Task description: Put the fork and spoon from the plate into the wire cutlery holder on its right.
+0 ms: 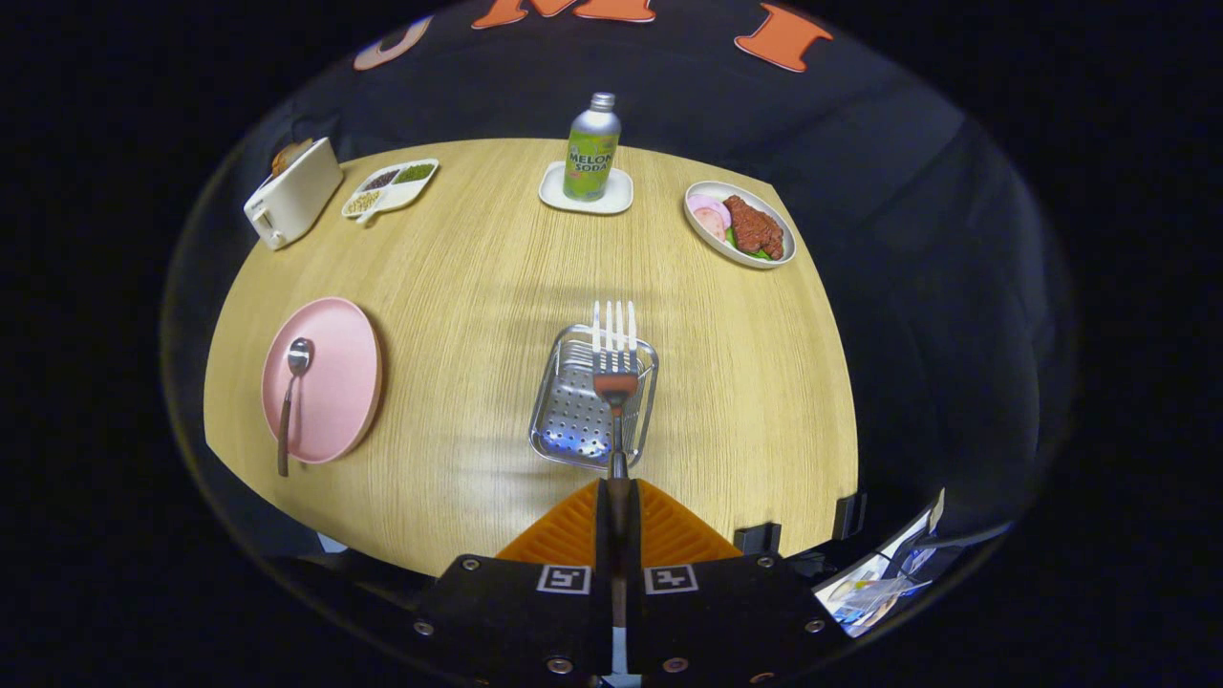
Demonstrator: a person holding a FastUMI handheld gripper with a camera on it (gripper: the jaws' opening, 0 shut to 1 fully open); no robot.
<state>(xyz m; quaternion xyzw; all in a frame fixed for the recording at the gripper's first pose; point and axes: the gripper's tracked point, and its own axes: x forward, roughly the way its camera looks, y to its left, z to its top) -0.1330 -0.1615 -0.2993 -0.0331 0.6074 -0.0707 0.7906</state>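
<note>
The gripper (617, 487) has its two fingers pressed together on the thin handle of a silver metal fork (614, 358), whose tines point forward and away, so the fork rides out ahead of the fingertips like an extension of the tool; this end-on pinch looks chosen so the fork can be carried level and let go over the container. The fork hangs above the perforated, shiny metal cutlery holder with wire sides (592, 406), which sits on the round light-wood table (478, 287) just beyond the fingers, so a release here would probably drop it inside. Well to the left lies the round pink plate (330, 382), and on it rests one silver spoon with a dark handle (289, 401), bowl away and handle poking over the plate's near rim, not yet moved. Counting: one fork, one spoon, one holder, one pink plate. Farther back stand one green soda bottle with a metal cap (592, 148) on one white square coaster (586, 191), one white dish of meat and sliced ham (740, 225), one divided white tray of condiments (392, 186) and one cream toaster (291, 191)
</note>
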